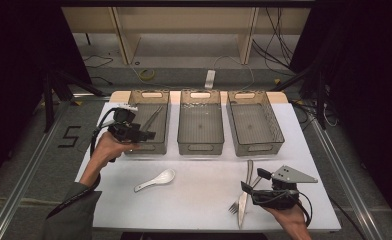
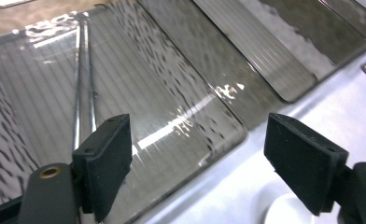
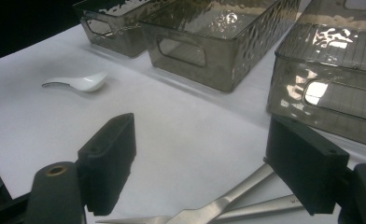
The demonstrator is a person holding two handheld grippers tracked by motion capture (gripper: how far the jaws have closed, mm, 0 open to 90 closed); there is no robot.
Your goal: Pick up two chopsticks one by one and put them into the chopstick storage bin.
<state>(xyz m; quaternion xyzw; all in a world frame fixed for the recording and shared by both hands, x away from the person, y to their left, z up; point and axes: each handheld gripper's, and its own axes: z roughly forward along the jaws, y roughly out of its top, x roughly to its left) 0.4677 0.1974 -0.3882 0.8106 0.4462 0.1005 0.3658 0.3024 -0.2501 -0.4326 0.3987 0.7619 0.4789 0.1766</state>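
L gripper sits over the near rim of the left bin, at about 9 o'clock on the table. Jaws wide, nothing between them. In the left gripper view a pair of metal chopsticks lies in that bin, long axis running near-to-far, toward 12 from the jaws.

Next over, at 7 o'clock: white spoon flat on the table, bowl pointing to about 2, handle toward 8. L hand is the nearer one; open tabletop all round it, no bin wall in the way. Approach from above w/ jaws across the handle looks easiest, I'd say.

Centre bin and right bin at 12 and 1 look bare.

R gripper at about 5 o'clock, jaws wide, nothing pinched. The knife and fork lie crossed just under and ahead of it, long axes roughly near-to-far. In the right gripper view the handles run across the gap low between the pads, not squeezed. They overlap, so picking one alone may drag the other. The near table edge is close behind; room to lift is up and toward 12.
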